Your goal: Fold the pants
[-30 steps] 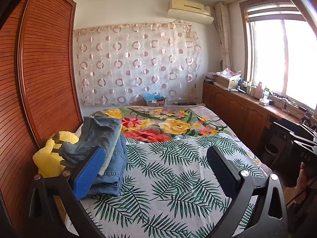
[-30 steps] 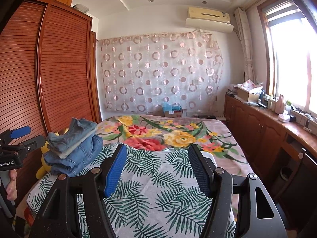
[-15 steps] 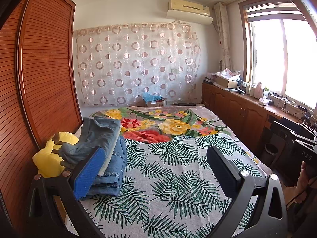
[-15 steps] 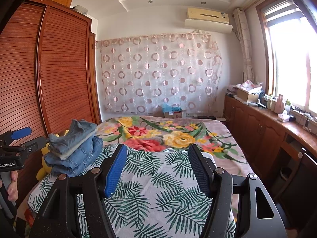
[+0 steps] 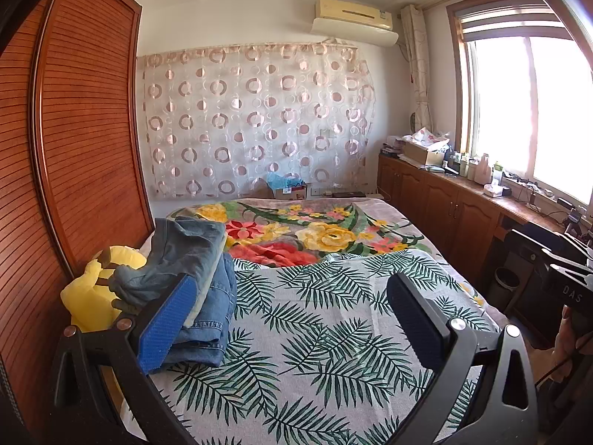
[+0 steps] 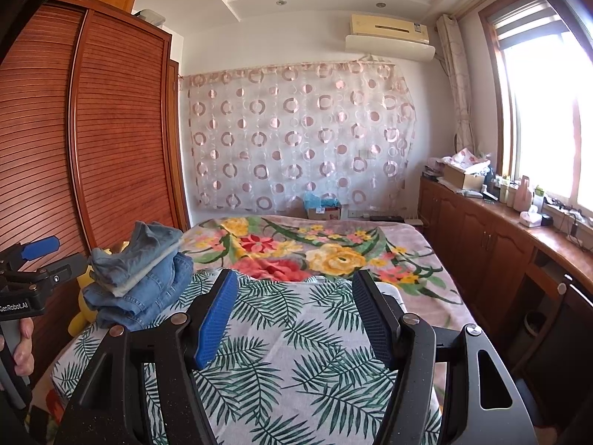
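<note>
Your left gripper (image 5: 292,319) and right gripper (image 6: 296,315): fingers spread, empty. Folded jeans stack (image 5: 200,282) left of fingers, at bed (image 5: 333,352) edge.

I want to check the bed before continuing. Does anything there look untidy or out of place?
Mostly tidy. The stack of folded jeans sits at the bed's left edge, and its top grey-blue pair is bunched and overhanging, partly resting on a yellow plush toy. Both tools are open and empty.

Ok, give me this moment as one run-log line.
left gripper: open, empty | right gripper: open, empty | folded jeans stack: on bed, beside yellow plush toy | no pants held
</note>
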`<state>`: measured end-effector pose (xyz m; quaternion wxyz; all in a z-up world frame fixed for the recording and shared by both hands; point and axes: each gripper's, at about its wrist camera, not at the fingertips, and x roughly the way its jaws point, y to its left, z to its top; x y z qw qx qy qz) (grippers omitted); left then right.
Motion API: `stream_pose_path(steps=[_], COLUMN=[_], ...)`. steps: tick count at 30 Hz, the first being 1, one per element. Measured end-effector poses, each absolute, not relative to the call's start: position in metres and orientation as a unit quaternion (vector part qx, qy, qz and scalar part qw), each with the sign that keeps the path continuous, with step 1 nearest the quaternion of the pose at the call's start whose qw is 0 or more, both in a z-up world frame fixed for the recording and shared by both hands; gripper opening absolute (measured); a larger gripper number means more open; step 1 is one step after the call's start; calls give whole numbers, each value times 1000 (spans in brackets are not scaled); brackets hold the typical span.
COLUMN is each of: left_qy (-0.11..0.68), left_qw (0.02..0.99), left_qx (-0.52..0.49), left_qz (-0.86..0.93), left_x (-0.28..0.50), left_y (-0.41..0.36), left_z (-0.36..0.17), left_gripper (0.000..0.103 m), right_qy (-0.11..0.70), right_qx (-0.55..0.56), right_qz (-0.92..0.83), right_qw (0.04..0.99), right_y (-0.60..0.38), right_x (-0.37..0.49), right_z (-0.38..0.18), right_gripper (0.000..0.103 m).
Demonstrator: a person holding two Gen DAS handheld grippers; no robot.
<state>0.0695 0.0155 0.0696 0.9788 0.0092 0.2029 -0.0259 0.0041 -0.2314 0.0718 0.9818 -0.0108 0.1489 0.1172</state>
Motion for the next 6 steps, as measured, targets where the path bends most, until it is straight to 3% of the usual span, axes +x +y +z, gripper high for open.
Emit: stream_pose_path(steps=[6], left_qy=[203], left_qw=[979], left_qx=[10], left_qz=[-25], left_x=[70], left_y=[16], left_z=[69], left_gripper=[103], right_qy=[149], right_qx=[-10], right_qz=[118], right_qw=[982], right_y=[-233], right_x=[4], right_z=[72], right_gripper=[66])
